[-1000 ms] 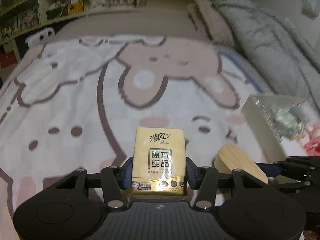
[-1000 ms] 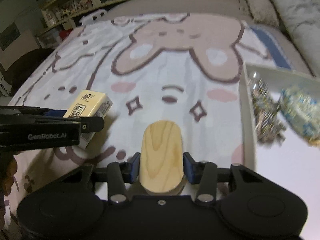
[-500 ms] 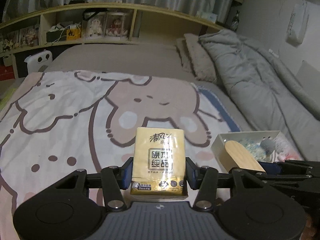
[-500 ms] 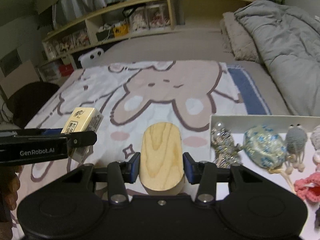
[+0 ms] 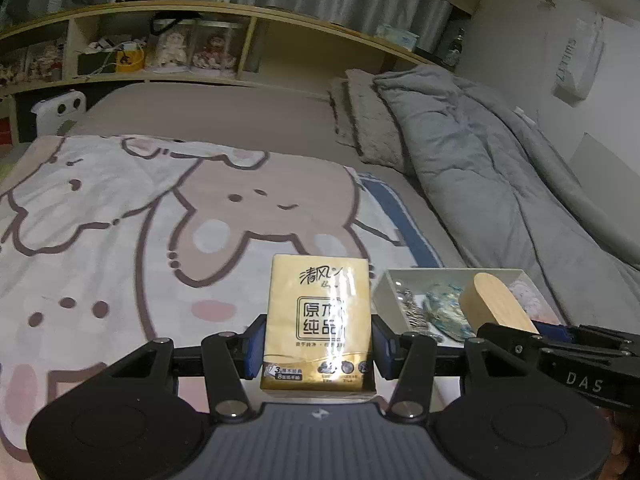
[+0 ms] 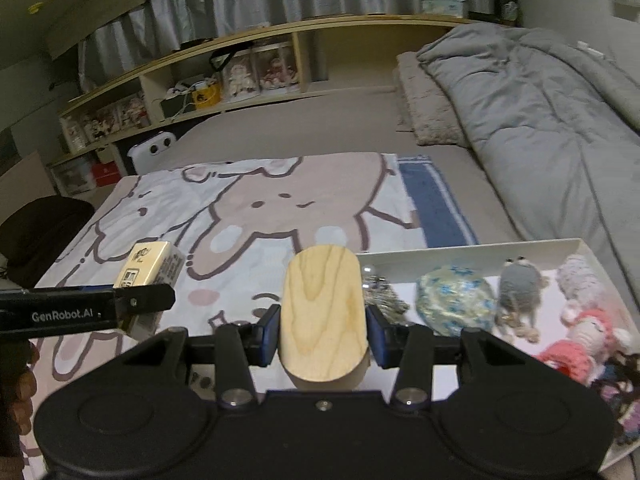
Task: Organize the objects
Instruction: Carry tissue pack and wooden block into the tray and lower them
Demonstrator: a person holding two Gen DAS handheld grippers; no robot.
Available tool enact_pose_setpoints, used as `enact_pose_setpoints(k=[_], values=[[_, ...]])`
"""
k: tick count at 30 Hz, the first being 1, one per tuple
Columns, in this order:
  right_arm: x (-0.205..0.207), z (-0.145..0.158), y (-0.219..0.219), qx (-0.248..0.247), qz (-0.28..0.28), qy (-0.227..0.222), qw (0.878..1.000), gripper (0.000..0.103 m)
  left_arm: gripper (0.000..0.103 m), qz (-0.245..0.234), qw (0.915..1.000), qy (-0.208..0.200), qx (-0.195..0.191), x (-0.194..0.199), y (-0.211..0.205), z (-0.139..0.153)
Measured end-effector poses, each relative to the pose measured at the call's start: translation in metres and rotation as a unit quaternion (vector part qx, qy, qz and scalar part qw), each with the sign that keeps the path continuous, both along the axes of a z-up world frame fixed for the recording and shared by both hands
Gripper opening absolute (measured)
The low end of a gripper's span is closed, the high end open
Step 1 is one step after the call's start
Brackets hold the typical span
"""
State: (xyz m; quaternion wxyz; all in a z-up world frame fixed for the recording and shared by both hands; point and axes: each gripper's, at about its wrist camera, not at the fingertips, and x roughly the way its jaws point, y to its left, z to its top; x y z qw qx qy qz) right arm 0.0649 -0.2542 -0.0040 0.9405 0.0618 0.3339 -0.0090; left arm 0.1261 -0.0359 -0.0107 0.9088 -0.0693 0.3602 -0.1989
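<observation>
The tissue pack is a small golden-yellow packet with black Chinese print and a boxed label on its face, standing upright. The left claw is clamped on its two sides with blue pads, holding it above the cartoon-rabbit blanket on the bed, just left of the white tray.

The wooden block is a pale, oval-ended piece with visible grain. The right claw is clamped on it, fingers pressed to both long sides, and holds it level over the near left corner of the white tray.

Inside the tray lie a metallic keychain bundle, a blue floral pouch, a grey knitted creature and pink crocheted dolls. Right of the tray, a grey duvet is heaped along the bed. Both claws sit side by side, pointing toward the wooden shelf beyond the bed.
</observation>
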Motion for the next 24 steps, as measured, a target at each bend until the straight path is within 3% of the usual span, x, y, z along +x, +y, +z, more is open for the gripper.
enact_pose_setpoints(k=[14,24], values=[[-0.030,-0.007,-0.062,-0.022,-0.066,0.014,0.997,0.046,0.052,-0.034,0.9985,0.042,-0.012,-0.013,-0.070,-0.014],[-0.034,-0.019,-0.084,-0.022,-0.061,0.035,0.997,0.046,0.052,-0.032,0.9954,0.084,-0.033,-0.021,-0.113,-0.028]])
